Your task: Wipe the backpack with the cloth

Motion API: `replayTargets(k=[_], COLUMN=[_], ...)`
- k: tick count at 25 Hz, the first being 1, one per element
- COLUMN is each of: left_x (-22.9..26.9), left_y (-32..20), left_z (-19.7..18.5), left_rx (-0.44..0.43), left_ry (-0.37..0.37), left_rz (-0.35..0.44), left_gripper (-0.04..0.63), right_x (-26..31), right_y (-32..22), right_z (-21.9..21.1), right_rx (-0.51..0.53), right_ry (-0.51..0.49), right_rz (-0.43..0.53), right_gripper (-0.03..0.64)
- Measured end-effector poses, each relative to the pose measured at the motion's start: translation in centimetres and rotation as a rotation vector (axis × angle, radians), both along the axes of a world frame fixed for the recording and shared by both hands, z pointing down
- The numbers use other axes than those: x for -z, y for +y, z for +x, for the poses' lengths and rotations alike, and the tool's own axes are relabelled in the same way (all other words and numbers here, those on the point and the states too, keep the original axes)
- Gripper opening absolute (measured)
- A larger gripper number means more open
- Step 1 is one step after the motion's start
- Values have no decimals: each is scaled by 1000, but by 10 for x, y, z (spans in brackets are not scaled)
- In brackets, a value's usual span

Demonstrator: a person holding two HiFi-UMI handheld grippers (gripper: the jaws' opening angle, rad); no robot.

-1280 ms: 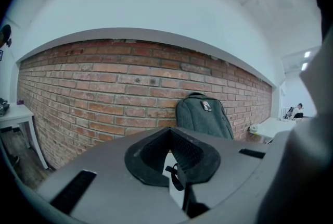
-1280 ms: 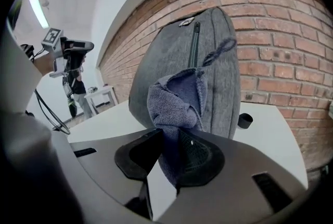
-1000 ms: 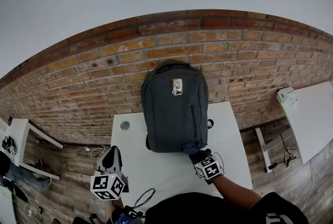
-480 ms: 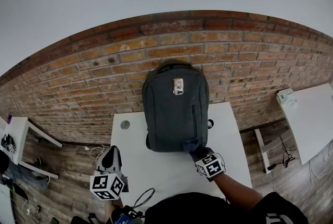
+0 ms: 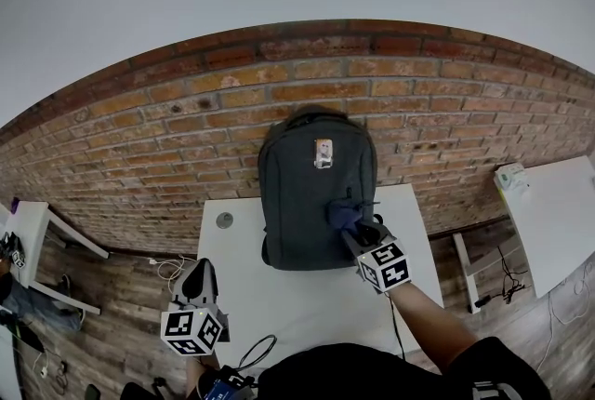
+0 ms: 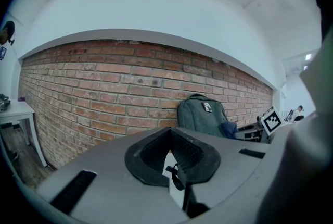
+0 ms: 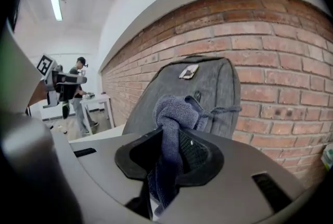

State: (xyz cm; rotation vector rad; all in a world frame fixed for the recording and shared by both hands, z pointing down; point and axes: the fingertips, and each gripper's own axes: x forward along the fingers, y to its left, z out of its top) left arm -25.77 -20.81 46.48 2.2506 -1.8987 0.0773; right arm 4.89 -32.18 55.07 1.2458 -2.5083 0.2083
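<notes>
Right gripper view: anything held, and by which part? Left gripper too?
Right gripper pinches the blue knitted cloth at its bunched middle, a wad above and a tail below. Left gripper is shut, holding nothing.

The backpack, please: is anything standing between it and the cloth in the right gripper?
Nothing visible does. The right gripper holds the blue cloth right at the grey front of the backpack; the left gripper is off by the near left corner of the table.

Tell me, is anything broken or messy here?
Nothing looks wrong. The backpack stands upright on the white table, leaning on the brick wall. The right gripper holds the blue cloth against the backpack's front.
</notes>
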Motion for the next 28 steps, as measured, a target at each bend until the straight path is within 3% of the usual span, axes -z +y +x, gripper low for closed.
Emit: replayTargets(k=[8,14,21,28], left_x=[-4,-7,-10,-10], left_y=[4,4,7,9], left_z=[-9,-12,-12,-19], left_rx=[16,25,36,49], left_ry=[9,12,11,6], left_rz=[-8,-12,-21,-28], left_gripper=[-6,-6,-6,-6], right_x=[84,139,167,156], right_y=[-80,-126,-171,-170], right_z=[9,-14,-46,-57], right_rx=[-67,-57,-63,-51], right_ry=[13,10,16,3], right_rz=[147,204,167,136], right_gripper=[87,87,86,87])
